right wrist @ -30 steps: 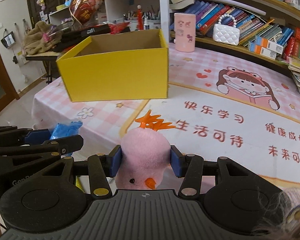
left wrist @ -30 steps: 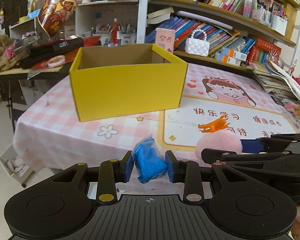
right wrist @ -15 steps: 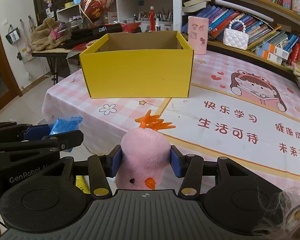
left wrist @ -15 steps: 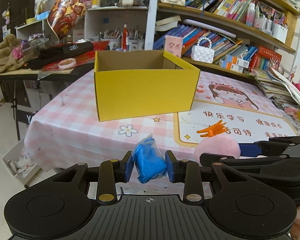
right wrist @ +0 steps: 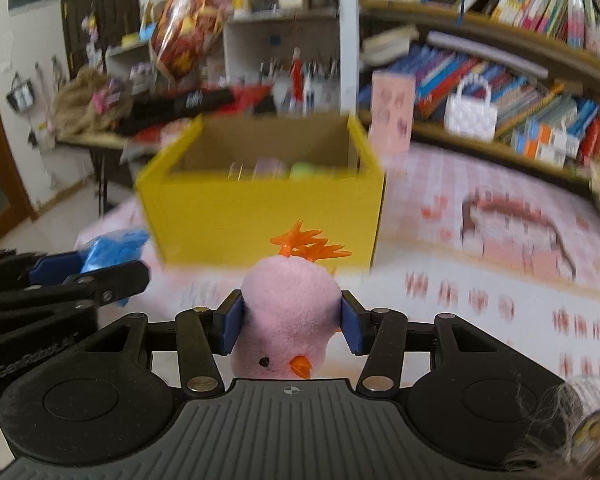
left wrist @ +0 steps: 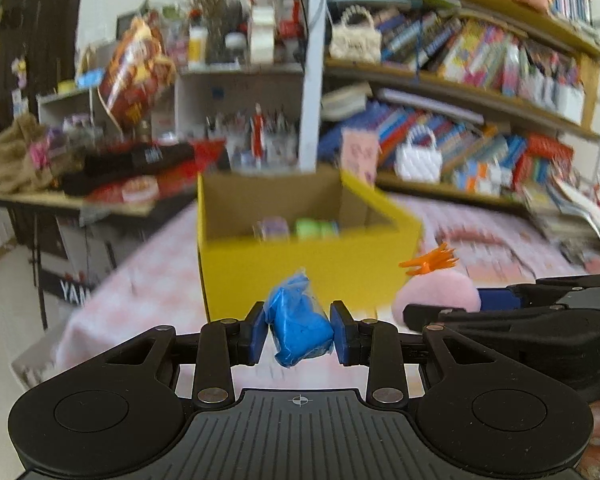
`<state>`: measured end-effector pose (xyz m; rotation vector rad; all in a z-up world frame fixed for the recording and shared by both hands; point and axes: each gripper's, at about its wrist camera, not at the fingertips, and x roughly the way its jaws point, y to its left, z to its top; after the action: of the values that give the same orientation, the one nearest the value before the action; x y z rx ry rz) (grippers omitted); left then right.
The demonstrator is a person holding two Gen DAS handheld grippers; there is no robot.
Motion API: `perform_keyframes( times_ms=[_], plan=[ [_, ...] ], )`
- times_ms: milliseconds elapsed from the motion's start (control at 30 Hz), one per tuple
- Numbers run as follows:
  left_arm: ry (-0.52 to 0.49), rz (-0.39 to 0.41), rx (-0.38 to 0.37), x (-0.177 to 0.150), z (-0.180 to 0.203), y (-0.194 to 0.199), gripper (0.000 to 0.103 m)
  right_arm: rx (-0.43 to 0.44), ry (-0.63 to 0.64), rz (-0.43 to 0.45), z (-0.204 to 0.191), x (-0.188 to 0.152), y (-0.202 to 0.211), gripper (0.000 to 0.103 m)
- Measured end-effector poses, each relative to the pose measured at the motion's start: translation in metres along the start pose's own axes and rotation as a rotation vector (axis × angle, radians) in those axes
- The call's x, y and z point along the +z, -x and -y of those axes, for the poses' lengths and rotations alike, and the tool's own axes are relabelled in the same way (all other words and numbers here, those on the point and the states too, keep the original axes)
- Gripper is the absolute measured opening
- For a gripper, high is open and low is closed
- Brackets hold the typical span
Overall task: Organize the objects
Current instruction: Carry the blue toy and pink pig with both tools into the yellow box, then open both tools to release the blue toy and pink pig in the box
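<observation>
While both loads hang short of the yellow box (right wrist: 260, 216), left gripper (left wrist: 299, 330) fingers clamp the blue bag (left wrist: 300, 328) and right gripper (right wrist: 291, 322) fingers clamp the pink chick (right wrist: 288, 320). Risk: grippers side by side could collide at the rim, or the slack bag could snag there.

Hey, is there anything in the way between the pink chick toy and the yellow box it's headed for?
Nothing visible blocks it. The pink chick, held in the right gripper, faces the yellow box across bare tablecloth. The box top is open, with a few small items already inside. The left gripper, holding a blue bag, is off to the side.
</observation>
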<state>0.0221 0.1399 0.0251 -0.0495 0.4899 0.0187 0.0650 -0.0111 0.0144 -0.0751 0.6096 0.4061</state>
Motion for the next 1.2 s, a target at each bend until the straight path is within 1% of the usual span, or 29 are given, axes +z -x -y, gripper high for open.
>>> perform_keyframes(
  times_ms=[100,200,300,367,467,567,700,800,967,1200],
  plan=[
    [0.0,0.054,0.029,0.028,-0.004,-0.018,0.032,-0.006,0.005,0.08,0.008,0.036,-0.014,0.047],
    [-0.001,0.084,0.056,0.047,-0.006,-0.037,0.032,-0.012,0.017,0.145,0.016,0.07,-0.029,0.047],
    [-0.008,0.076,0.076,0.06,-0.005,-0.062,0.032,-0.013,0.034,0.179,0.023,0.098,-0.049,0.047],
    [-0.007,0.056,0.077,0.064,-0.003,-0.077,0.032,-0.007,0.05,0.178,0.026,0.112,-0.066,0.047],
    [-0.021,0.017,0.084,0.066,0.001,-0.101,0.032,0.022,0.075,0.129,0.03,0.128,-0.098,0.047],
    [-0.024,-0.029,0.1,0.066,0.003,-0.124,0.032,0.049,0.102,0.073,0.03,0.135,-0.128,0.047],
    [-0.034,-0.105,0.116,0.062,0.005,-0.149,0.032,0.087,0.153,-0.015,0.024,0.141,-0.166,0.047],
    [-0.035,-0.156,0.126,0.06,0.007,-0.164,0.032,0.099,0.213,-0.078,0.018,0.14,-0.189,0.047],
    [-0.005,-0.209,0.135,0.057,0.007,-0.176,0.033,0.113,0.301,-0.173,0.012,0.138,-0.215,0.047],
    [0.029,-0.245,0.14,0.053,0.007,-0.183,0.033,0.133,0.353,-0.235,0.01,0.139,-0.228,0.048]
  ],
)
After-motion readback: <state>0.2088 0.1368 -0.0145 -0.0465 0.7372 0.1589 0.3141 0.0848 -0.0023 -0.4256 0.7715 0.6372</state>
